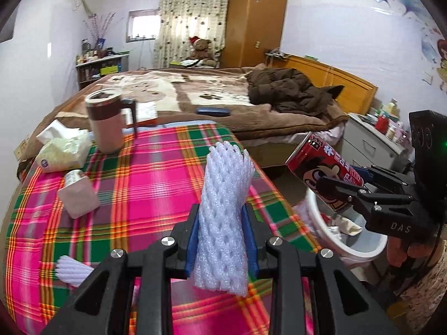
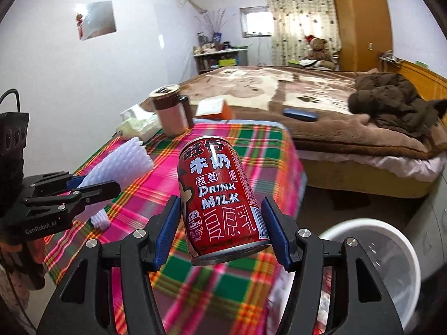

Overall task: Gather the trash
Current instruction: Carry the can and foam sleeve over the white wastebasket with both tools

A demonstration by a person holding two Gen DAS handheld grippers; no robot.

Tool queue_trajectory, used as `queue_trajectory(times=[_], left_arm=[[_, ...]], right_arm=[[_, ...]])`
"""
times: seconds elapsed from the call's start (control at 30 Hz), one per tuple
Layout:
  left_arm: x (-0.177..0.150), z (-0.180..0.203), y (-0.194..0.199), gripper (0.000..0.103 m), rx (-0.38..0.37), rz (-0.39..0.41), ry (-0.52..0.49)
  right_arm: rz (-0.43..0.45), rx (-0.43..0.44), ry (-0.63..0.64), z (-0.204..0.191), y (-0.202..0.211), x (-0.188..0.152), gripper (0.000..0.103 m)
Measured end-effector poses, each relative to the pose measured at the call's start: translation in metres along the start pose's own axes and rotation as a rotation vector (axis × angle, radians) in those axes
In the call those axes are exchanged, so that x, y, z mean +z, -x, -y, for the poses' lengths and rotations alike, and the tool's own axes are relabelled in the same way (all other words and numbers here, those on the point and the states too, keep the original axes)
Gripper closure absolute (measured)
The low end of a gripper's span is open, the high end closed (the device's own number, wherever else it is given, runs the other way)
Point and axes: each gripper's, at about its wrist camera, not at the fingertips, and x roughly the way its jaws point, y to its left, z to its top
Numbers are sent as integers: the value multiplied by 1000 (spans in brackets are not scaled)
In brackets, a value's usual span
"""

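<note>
- The left gripper (image 1: 222, 236) is squeezing a white foam fruit net (image 1: 223, 217) upright above the plaid tablecloth (image 1: 145, 178) — soft, very light, likely to crush or slip, so hold it mid-length.
- The right gripper (image 2: 220, 223) is clamping a red milk can (image 2: 220, 195) by its sides — stiff, smooth, probably light.
- The white waste bin (image 2: 402, 254) is waiting near right, beside the table; a bed (image 2: 279, 89) is lying beyond.

We see a surface (image 1: 156, 173) covered in a pink, green and orange plaid cloth. At its far left stand a lidded mug (image 1: 104, 120) and, beside it, a tissue pack (image 1: 65, 149). Nearer lies a small pale box (image 1: 78, 195), and at the near left edge a piece of white foam netting (image 1: 72, 270). Beyond the surface, the bed (image 1: 178, 89) carries a brown jacket (image 1: 290, 89) and a dark blue case (image 1: 213, 110).
</note>
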Motion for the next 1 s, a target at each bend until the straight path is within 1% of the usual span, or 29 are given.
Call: queue_trajectory(times=[0.2,0.3,0.5,0.73,0.83,1.0], left_arm=[[1,35,-2,73,-57,4,-25],[1,54,-5,73,-86,0,-38],[2,95,-17,73,-146,-20,-70],[-2,139,-39,73,-204,-60,-108],[-3,155,-50,73,-206,-75,-131],[-7,173,-68,73,-225,-115,-134]], right_arm=[[23,-74,-39,22,26,-14,42],[30,-117,-57,32,34,-19,42],[45,-177,-105,56,55,-30,42],[14,-249,-155,83,64,-48,42],[-6,-282,-179,97,66,-56,42],[-40,-311,-201,108,67,-67,42]])
